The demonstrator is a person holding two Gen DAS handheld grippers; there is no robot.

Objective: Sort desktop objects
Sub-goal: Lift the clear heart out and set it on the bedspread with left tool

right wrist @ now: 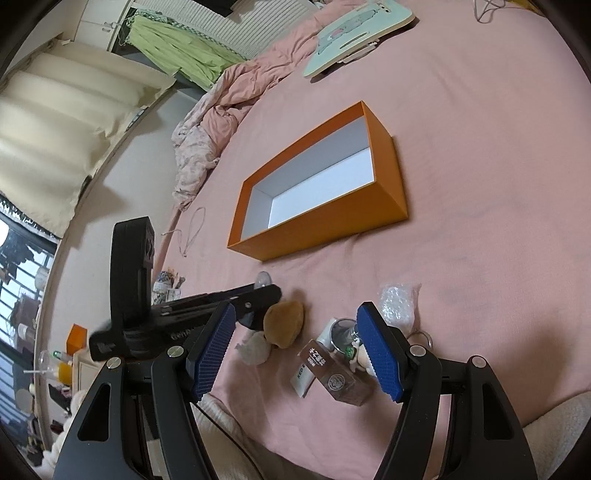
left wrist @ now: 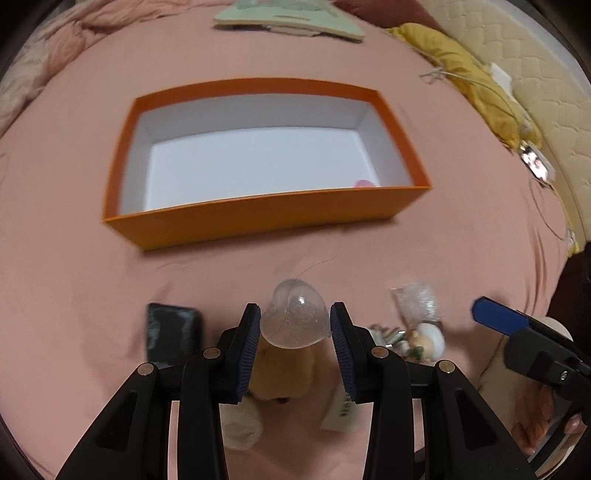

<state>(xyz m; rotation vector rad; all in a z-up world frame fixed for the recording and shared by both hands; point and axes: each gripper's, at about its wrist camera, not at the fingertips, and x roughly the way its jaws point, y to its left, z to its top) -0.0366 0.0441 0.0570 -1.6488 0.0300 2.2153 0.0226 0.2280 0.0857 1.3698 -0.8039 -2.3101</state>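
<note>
The left gripper (left wrist: 293,334) has its blue ribbed pads pressed against either side of a clear heart-shaped plastic piece (left wrist: 295,317), which it holds pinched just above the pink bedsheet (left wrist: 92,288); some embossed lettering shows through the plastic but it is too blurred to read. Directly beneath that piece lies a brown plush toy (left wrist: 284,373), mostly hidden behind the fingers, and to its left a dark flat case (left wrist: 171,332) whose near end is cut off by the gripper body. The right gripper (right wrist: 301,350) hangs with its pads spread wide and nothing between them, above a little heap near the bed's front edge: a brown bottle (right wrist: 338,376) lying across a white tube (right wrist: 308,373), a small figure keychain (right wrist: 356,352) half hidden behind the right pad, and a crinkled clear plastic bag (right wrist: 399,301) just beyond. From the right wrist camera the plush toy shows plainly, with a pale fuzzy lump (right wrist: 255,349) touching it that I cannot identify. Farther out, toward the middle of the bed, sits the orange box (left wrist: 258,216), open-topped with a white lining; something pink (left wrist: 364,183) peeks over its near wall at the right corner, mostly hidden. At the far edge lies a pale green board (left wrist: 288,18), cut off by the frame, and a crumpled pink duvet (right wrist: 221,110) is bunched along the bed's left edge.
</note>
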